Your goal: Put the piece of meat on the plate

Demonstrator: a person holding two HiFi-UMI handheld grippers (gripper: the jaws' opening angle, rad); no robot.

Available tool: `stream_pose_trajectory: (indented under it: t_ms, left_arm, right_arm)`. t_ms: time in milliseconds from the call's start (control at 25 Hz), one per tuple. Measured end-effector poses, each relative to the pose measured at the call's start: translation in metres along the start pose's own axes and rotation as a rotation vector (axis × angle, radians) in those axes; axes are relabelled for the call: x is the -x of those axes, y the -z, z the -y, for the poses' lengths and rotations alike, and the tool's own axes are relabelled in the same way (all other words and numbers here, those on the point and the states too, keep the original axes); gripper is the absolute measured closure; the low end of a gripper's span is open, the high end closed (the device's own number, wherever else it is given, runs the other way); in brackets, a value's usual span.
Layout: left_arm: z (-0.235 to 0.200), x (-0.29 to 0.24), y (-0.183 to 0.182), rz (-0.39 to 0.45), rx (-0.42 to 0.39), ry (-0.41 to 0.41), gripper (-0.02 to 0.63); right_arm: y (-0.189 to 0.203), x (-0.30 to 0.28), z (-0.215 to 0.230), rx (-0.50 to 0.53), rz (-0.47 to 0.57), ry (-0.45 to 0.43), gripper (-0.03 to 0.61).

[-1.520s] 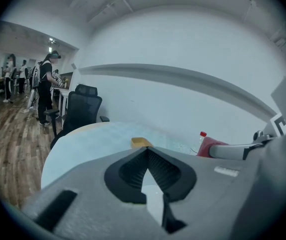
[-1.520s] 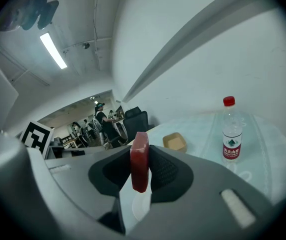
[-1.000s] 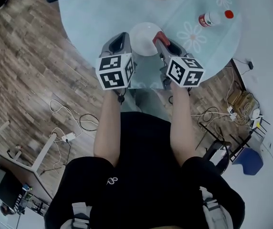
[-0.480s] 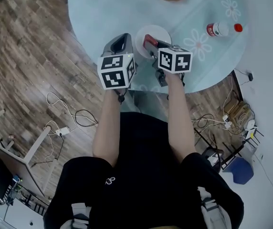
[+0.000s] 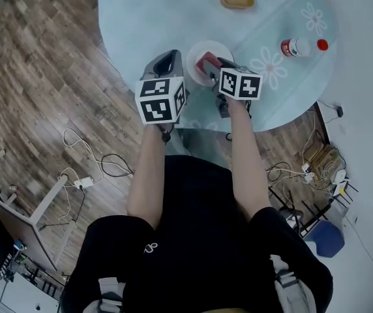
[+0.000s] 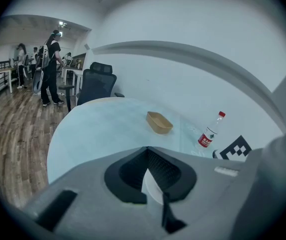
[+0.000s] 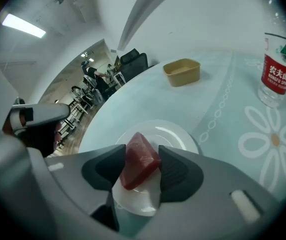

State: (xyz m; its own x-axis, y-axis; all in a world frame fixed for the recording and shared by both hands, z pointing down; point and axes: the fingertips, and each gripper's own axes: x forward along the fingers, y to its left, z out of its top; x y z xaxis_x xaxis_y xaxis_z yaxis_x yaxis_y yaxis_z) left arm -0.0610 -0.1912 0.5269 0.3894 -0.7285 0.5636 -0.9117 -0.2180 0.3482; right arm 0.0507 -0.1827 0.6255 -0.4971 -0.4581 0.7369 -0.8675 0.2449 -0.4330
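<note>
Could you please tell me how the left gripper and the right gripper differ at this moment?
The left gripper has its jaws together with nothing between them. The right gripper has jaws that are opening, with the piece of meat between them. The right gripper reaches over the white plate, while the left gripper is beside that plate. Both are grey, carry a marker cube and hang above the round table.
</note>
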Motion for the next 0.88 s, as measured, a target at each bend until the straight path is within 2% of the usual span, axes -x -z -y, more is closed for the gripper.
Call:
stream_pose_trajectory:
  t_ms: [80, 240, 360, 440, 600, 720, 880]
  left_arm:
    - [0.002, 0.001, -0.002, 0.003, -0.007, 0.006, 0.618]
    - [0.006, 0.003, -0.006, 0.005, -0.017, 0.012, 0.618]
    - [0.011, 0.005, -0.014, 0.016, -0.033, 0.029, 0.618]
    - [0.017, 0.006, -0.024, 0.039, -0.044, 0.043, 0.618]
    - [0.044, 0.014, -0.054, 0.121, -0.077, 0.077, 0.618]
    - [0.061, 0.029, -0.083, 0.217, -0.108, 0.098, 0.618]
    - [0.093, 0.051, -0.120, 0.337, -0.177, 0.129, 0.618]
  right_arm:
    - [0.001, 0.001, 0.006, 0.027, 0.008, 0.040, 0.339]
    - [0.000, 0.005, 0.012, 0.040, 0.046, 0.084, 0.328]
    - [-0.012, 0.019, 0.015, 0.025, 0.123, 0.117, 0.362]
    - [-0.028, 0.032, 0.009, 0.005, 0.198, 0.100, 0.371]
    - [-0.074, 0.081, -0.003, -0.013, 0.394, 0.079, 0.434]
    - [-0.105, 0.129, -0.016, 0.003, 0.546, 0.055, 0.557]
    - [-0.142, 0.198, -0.030, 0.058, 0.718, 0.006, 0.574]
